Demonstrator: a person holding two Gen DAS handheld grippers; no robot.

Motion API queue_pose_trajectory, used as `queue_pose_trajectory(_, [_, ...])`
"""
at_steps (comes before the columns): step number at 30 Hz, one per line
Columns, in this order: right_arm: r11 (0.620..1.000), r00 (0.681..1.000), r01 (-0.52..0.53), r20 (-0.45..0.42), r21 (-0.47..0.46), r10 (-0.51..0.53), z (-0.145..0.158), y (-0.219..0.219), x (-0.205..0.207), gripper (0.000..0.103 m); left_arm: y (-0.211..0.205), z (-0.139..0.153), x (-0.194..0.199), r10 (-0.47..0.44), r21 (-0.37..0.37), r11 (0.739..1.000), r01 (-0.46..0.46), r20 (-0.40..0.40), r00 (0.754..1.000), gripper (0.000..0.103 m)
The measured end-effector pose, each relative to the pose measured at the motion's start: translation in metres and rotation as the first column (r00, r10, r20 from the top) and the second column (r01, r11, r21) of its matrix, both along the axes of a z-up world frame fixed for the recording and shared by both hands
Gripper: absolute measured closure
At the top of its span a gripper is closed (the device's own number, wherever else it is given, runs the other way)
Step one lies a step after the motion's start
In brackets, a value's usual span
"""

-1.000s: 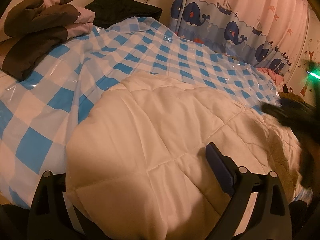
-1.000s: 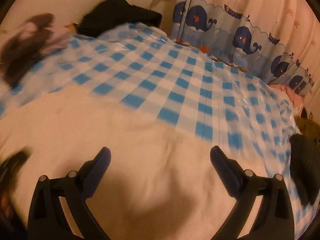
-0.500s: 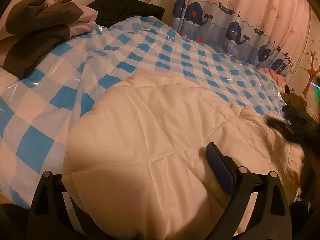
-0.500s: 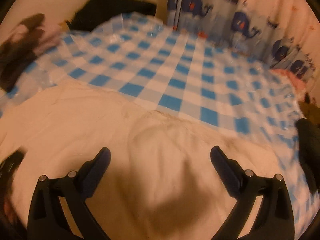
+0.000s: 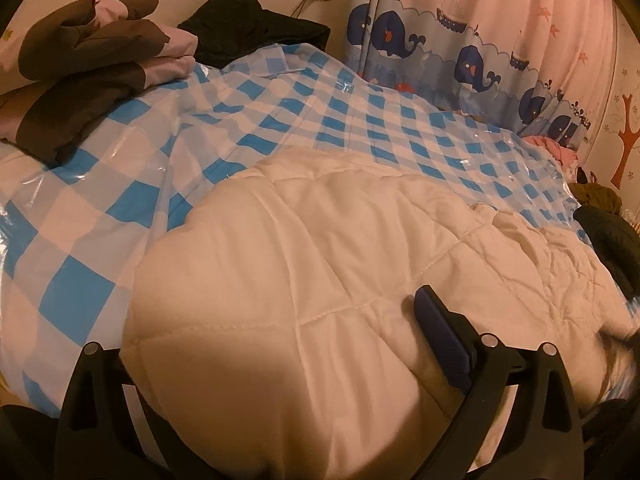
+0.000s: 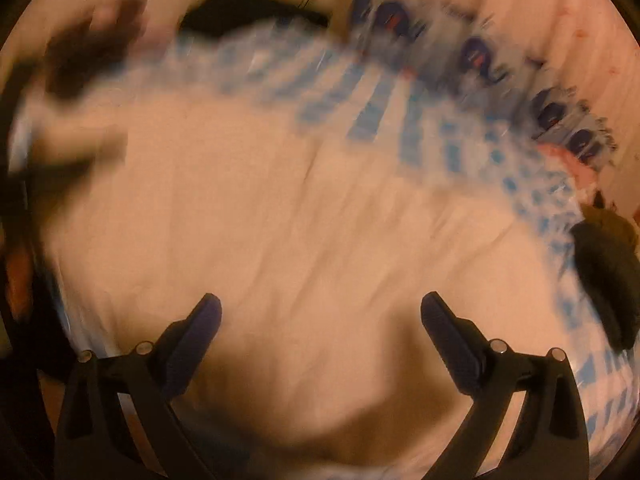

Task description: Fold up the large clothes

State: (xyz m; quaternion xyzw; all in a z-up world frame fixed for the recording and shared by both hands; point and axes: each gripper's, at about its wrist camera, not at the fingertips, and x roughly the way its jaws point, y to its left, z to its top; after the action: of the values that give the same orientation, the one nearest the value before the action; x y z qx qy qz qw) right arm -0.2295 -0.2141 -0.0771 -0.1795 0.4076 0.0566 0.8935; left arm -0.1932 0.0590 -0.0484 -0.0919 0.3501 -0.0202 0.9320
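Note:
A large white quilted garment or cover (image 5: 320, 240) lies folded over on the blue-and-white checked bed sheet (image 5: 280, 120). My left gripper (image 5: 316, 300) sits low at its near edge with jaws wide apart. Only its right finger (image 5: 440, 340) shows, since the white fabric drapes over the left one. In the right wrist view, which is blurred by motion, my right gripper (image 6: 320, 300) stands open just above the white fabric (image 6: 280, 200), holding nothing. Wrinkles run across the fabric's right part.
A pile of brown and pink clothes (image 5: 88, 72) and a black garment (image 5: 248, 20) lie at the head of the bed. A dark garment (image 5: 608, 236) rests at the right edge, also in the right wrist view (image 6: 608, 272). A whale-print curtain (image 5: 460, 52) hangs behind.
The right gripper has swept down and toward me over the white fabric, which now fills more of its view. The fabric's right part has settled flatter. The left gripper has barely moved.

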Motion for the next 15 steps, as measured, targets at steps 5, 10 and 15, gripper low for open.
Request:
queue_pose_trajectory(5, [0.997,0.997,-0.007,0.077,0.082,0.000,0.042,-0.004,0.004,0.007,-0.006,0.002,-0.005,0.020,0.053,0.998,-0.022,0.037,0.999,0.010])
queue_pose_trajectory(10, [0.999,0.996,0.031,0.079,0.041,-0.034,0.037,0.008,0.044,0.007,-0.004,0.002,-0.005,0.021,0.024,0.999,-0.022,0.029,0.999,0.010])
queue_pose_trajectory(15, [0.996,0.999,0.018,0.036,0.085,-0.022,0.034,-0.002,0.047,0.007,0.021,-0.015,0.007,0.012,-0.188,0.982,-0.023,-0.063,0.998,0.009])
